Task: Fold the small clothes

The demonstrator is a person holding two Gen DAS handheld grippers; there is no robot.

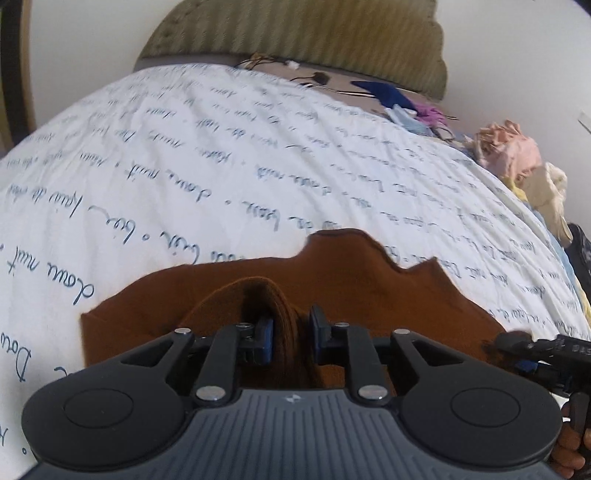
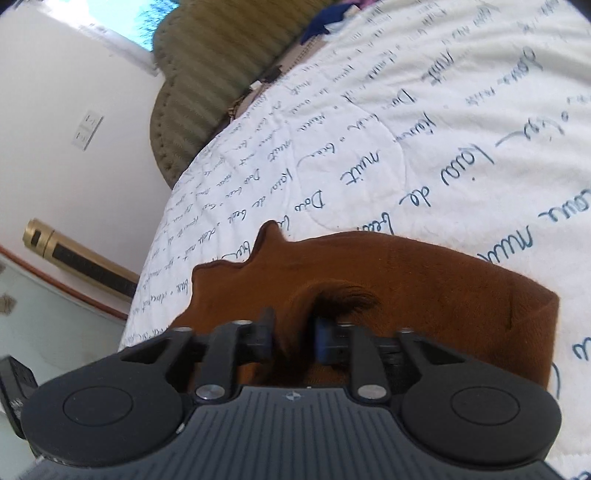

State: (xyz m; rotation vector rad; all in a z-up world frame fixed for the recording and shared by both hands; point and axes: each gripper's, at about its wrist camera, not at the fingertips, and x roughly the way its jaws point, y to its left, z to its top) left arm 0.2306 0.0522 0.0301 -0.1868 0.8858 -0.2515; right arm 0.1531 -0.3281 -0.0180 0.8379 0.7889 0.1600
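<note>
Underneath everything lies a bed covered by a white quilt [image 1: 221,155] printed all over with blue cursive writing, which fills most of both wrist views. Behind it stands a padded olive headboard [image 1: 306,33] with vertical ribs, set against a pale wall [image 2: 55,92] that carries a white switch plate [image 2: 86,129]. Along the quilt's far edge in the left wrist view sits a loose heap of other clothes: a pink bundle [image 1: 509,147], a cream piece [image 1: 550,188], and some blue and purple items [image 1: 402,101] nearer the headboard. On the near part of the quilt lies the brown garment [image 1: 351,269], spread mostly flat with an uneven far edge, its cloth rising in a ridge at each claw. The left gripper [image 1: 291,332] has its blue-padded jaws standing narrowly apart with a raised fold of the brown cloth between them; the pads sit close on either side of the fold, and whether they still press it is hard to tell. The right gripper [image 2: 293,334] shows a slightly wider gap, again with a bunched fold of the brown garment [image 2: 424,280] running up between the jaws, the pads not plainly clamping it. At the right edge of the left view, the tip of the other gripper rests at the garment's border.
</note>
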